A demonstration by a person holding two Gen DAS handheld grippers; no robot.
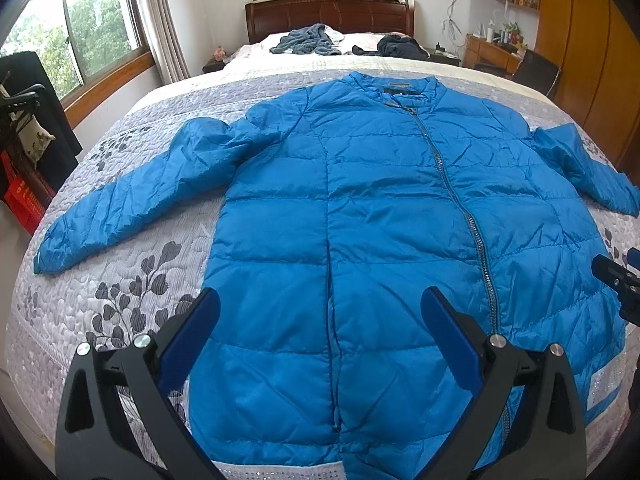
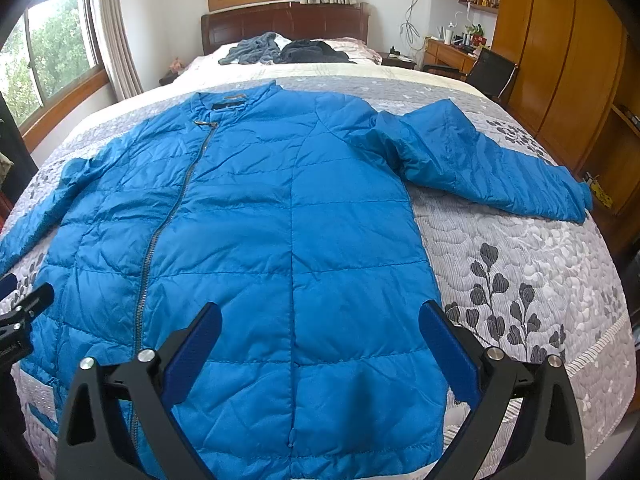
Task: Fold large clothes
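A large blue quilted jacket (image 1: 380, 208) (image 2: 248, 220) lies flat and zipped on the bed, collar towards the headboard, hem near me. Its left sleeve (image 1: 132, 200) stretches out to the left and its right sleeve (image 2: 488, 160) to the right. My left gripper (image 1: 320, 312) hovers open above the hem's left half, holding nothing. My right gripper (image 2: 320, 316) hovers open above the hem's right half, also holding nothing. Each gripper shows at the edge of the other's view: the right gripper (image 1: 618, 280), the left gripper (image 2: 24, 312).
The bed carries a grey quilt with a leaf print (image 1: 132, 288) (image 2: 520, 280). Two crumpled dark garments (image 1: 308, 42) (image 2: 312, 52) lie by the wooden headboard. A desk and chair (image 2: 484, 68) and a wooden wardrobe (image 2: 560, 60) stand on the right; windows and a red crate (image 1: 24, 204) on the left.
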